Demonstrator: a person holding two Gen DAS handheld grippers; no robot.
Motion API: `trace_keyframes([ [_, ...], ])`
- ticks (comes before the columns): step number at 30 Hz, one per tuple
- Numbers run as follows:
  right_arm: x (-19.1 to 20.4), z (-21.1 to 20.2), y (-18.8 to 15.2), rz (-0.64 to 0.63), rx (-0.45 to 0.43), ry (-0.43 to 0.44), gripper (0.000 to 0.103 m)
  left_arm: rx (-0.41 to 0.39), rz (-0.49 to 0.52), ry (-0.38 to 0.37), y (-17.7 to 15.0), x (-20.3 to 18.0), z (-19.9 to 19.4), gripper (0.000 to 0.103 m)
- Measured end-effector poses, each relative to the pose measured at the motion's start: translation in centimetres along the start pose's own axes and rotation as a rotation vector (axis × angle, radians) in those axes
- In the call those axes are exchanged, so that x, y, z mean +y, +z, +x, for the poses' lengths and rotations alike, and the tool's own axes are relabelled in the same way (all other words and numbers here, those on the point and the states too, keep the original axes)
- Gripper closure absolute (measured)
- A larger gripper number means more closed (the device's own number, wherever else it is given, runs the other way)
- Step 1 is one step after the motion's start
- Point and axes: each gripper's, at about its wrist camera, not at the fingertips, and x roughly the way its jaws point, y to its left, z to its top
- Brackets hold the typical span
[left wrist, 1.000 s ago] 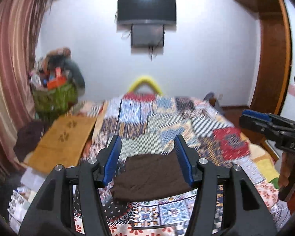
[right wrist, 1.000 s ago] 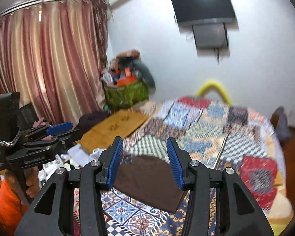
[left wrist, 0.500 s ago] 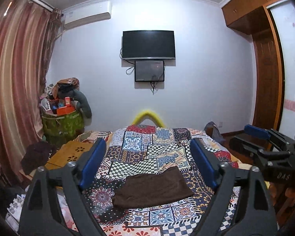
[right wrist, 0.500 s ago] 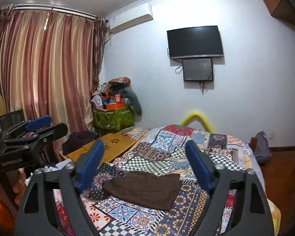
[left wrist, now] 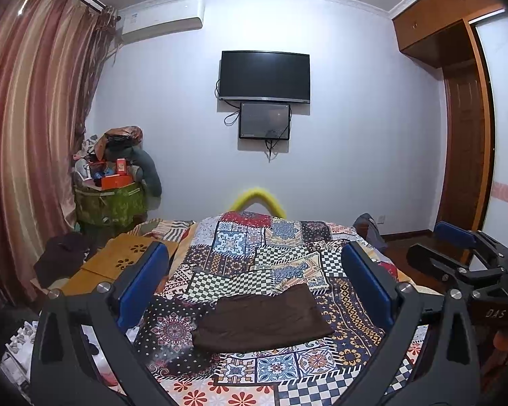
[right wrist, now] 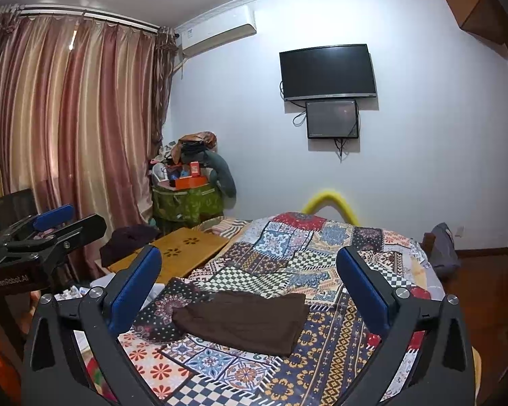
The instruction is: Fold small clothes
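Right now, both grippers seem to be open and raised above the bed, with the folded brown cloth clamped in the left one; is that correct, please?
Not quite: the left gripper holds nothing. The folded brown cloth lies free on the patchwork quilt, as the left wrist view shows. Both grippers, including the right gripper, are indeed open and raised.

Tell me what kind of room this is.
A bedroom in a home, most likely: a bed under a patchwork quilt, a wall-mounted television, and long curtains beside it.
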Motion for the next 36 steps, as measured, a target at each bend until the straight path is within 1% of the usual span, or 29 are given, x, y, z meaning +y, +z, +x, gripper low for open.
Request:
trace_keyframes([
  [14,0.1,-0.1,-0.1,-0.002,0.011,-0.002,0.000,0.015,0.021,0.013,-0.6,-0.4,0.8,0.000],
  [36,0.2,0.1,-0.3,0.006,0.027,-0.009,0.000,0.038,0.019,-0.022,-1.1,0.0,1.6,0.000],
])
